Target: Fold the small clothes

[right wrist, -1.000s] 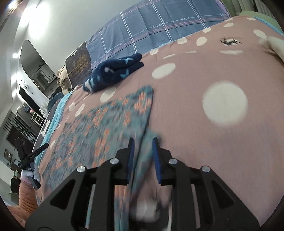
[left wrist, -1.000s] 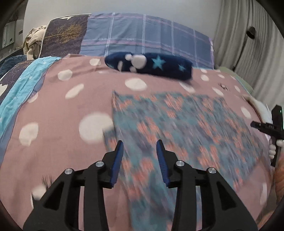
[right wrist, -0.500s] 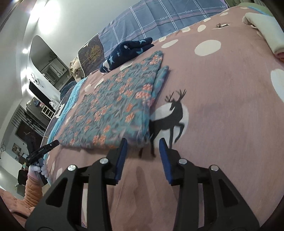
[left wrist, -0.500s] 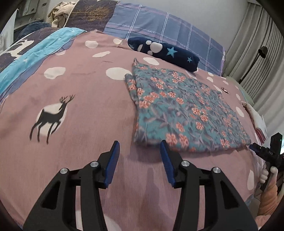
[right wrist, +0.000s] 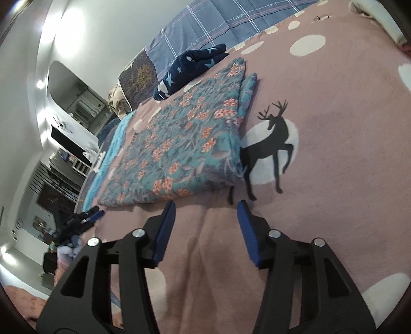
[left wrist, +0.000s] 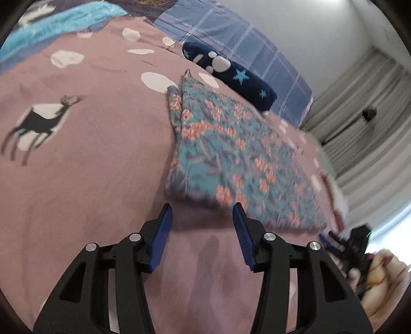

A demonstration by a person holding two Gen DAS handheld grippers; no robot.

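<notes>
A teal cloth with orange flowers lies folded flat on the pink bedspread. My left gripper hovers just short of the cloth's near left corner, jaws apart and empty. My right gripper sits just short of the near right corner; its jaws are opening, with nothing between them. Each gripper shows small in the other's view: the right gripper at the far right, the left gripper at the far left.
A dark blue starred garment lies folded behind the cloth. Plaid pillows line the headboard. A light blue blanket runs along the left side. Curtains hang at the right. Another folded piece sits far right.
Both grippers have let go of the cloth and drawn back toward the near edge of the bed. The cloth now lies folded flat. The right jaws have spread wider.
</notes>
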